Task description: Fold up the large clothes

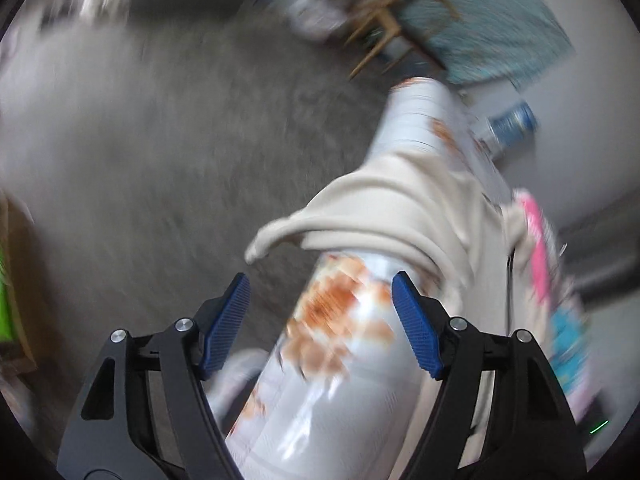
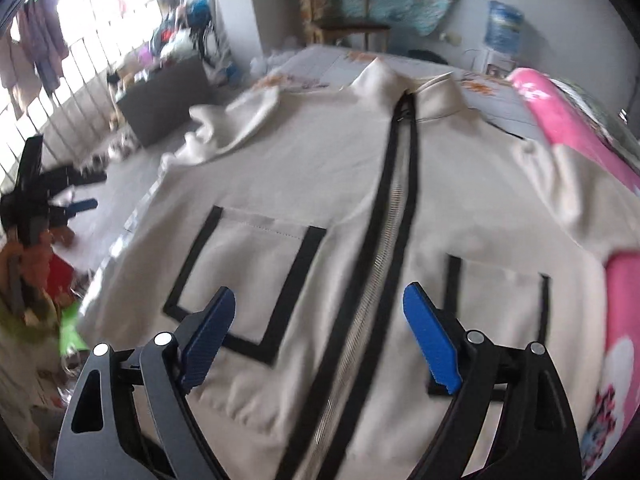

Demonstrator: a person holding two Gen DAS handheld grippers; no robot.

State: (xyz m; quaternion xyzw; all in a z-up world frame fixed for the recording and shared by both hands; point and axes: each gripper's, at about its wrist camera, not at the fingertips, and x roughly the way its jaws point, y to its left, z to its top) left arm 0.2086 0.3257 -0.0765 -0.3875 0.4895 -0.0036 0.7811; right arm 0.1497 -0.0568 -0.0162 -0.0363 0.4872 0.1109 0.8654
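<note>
Left gripper (image 1: 320, 300): jaws apart, released, nothing between the blue pads (image 1: 226, 320); it hangs over the bed's edge, with grey floor (image 1: 140, 140) on its left. It also shows at the far left of the right wrist view, well away from the jacket's body.
Sleeve (image 1: 360, 216): cream, draped across the bed's edge and off it, its cuff over the floor just ahead of the left pads; not touched.
Bed (image 1: 332, 380): white sheet with orange flowers, running away from the left gripper.
Jacket (image 2: 320, 160): cream, spread flat on the bed front up, collar at the far end, black zipper (image 2: 392, 216) closed down the middle, a black-trimmed pocket (image 2: 248, 276) on each side.
Right gripper (image 2: 320, 328): jaws wide, released, holding nothing; it hovers over the jacket's lower front, with the zipper running between the pads.
Blanket (image 2: 576, 136): pink, along the jacket's right side, touching it.
</note>
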